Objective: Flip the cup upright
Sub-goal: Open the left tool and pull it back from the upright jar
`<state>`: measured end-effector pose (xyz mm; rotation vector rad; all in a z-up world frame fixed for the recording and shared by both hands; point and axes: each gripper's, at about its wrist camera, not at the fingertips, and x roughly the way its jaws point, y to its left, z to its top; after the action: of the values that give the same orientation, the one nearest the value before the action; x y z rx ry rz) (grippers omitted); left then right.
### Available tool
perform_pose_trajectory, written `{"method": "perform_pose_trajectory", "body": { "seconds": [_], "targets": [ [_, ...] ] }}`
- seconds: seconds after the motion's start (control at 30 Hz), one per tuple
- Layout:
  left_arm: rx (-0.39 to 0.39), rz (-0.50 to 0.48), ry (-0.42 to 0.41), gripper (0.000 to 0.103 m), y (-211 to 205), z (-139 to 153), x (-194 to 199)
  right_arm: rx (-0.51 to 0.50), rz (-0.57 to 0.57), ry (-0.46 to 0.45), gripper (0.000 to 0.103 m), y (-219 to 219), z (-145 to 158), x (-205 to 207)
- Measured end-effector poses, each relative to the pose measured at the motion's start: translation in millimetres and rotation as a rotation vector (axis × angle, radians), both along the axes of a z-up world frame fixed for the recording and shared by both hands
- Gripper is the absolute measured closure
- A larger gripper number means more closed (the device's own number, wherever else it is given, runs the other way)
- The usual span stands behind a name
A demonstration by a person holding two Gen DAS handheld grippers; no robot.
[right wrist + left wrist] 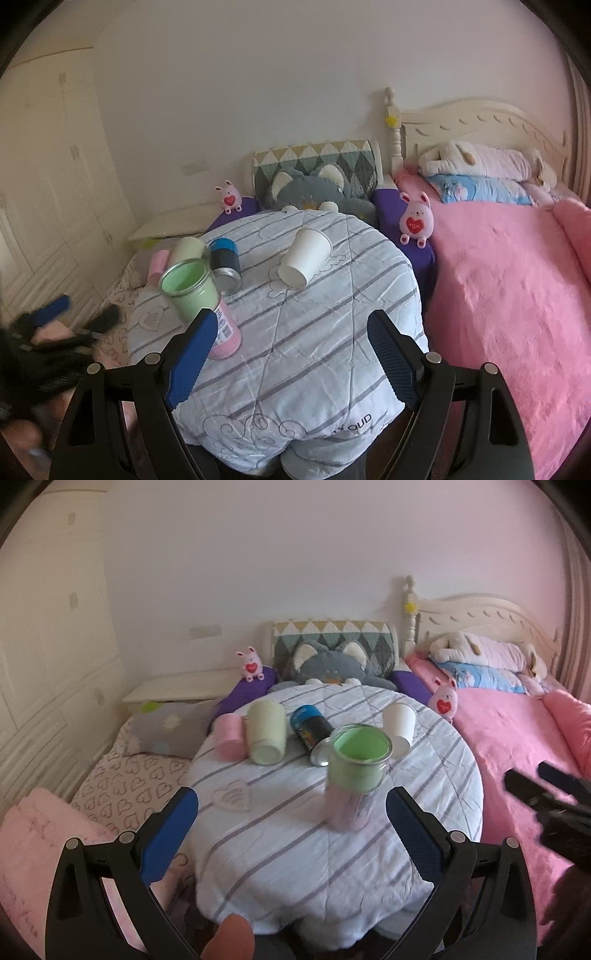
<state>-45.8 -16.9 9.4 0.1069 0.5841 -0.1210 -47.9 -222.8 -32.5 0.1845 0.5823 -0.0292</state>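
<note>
Both pairs of fingers gape wide, holding nothing. Bumping the upright green-and-pink glass cup (pixel 354 775) could topple it off the soft striped quilt (pixel 295 849).

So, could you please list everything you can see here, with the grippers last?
Green-and-pink cup: one, upright, table's near side.
White paper cup: one, on its side, far right.
Cream cup: one, on its side, far left.
Pink cup: one, on its side, left of cream cup.
Blue-black can: one, lying mid-table.
Round table: one, striped white cloth.
Pink bunny toys: two, flanking the grey cat plush.
Bed: one, pink, right.
Left gripper: jaws open.
Right gripper: jaws open.
</note>
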Motion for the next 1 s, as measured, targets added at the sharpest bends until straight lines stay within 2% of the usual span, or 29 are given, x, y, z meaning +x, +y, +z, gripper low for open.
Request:
{"method": "perform_pose_trajectory", "body": {
  "seconds": [0.3,0.4,1.0],
  "targets": [
    [0.008,0.09,0.051,0.0,26.1,5.4,-30.2,-0.012,0.079,0.026,0.019,39.3,-7.8,-16.6],
    [0.007,0.097,0.055,0.0,30.9,4.4,-38.1,-0.041,0.099,0.02,0.019,49.9,-3.0,-21.2],
    [0.002,0.099,0.057,0.0,36.3,5.2,-47.4,-0.05,0.125,0.01,0.019,60.2,5.4,-23.7]
  ]
}}
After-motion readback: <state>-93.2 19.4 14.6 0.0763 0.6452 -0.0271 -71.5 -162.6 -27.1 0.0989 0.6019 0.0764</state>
